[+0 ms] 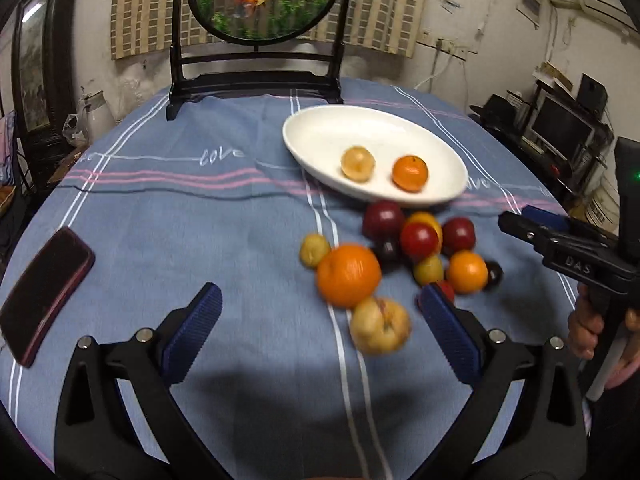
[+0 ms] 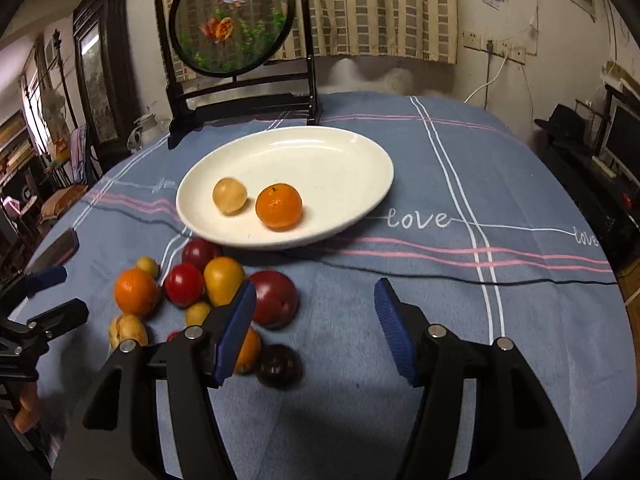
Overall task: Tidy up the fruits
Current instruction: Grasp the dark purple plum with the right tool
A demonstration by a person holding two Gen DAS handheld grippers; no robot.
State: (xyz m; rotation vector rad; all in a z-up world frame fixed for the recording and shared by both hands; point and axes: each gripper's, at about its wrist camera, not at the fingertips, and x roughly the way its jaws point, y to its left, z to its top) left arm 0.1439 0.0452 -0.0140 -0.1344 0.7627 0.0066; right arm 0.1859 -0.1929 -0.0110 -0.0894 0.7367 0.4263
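Observation:
A white oval plate (image 1: 360, 132) (image 2: 320, 160) on the blue cloth holds a pale yellow fruit (image 1: 357, 163) (image 2: 229, 195) and a mandarin (image 1: 409, 173) (image 2: 279, 205). In front of it lies a pile of loose fruit: a big orange (image 1: 348, 274) (image 2: 136, 291), a yellowish apple (image 1: 380, 326) (image 2: 128, 330), dark red plums (image 1: 382, 218) (image 2: 274, 299) and small yellow ones. My left gripper (image 1: 320, 294) (image 2: 60, 292) hangs wide open over the pile's near side, pads touching nothing. My right gripper (image 2: 315, 287) (image 1: 520, 216) is open beside the pile's right edge, empty.
A dark phone case (image 1: 44, 292) lies at the left on the cloth. A black stand with a round fish picture (image 1: 260, 0) (image 2: 230, 20) rises behind the plate. A thin black cable (image 2: 480, 280) crosses the cloth at the right. A hand (image 1: 588, 328) grips the right tool.

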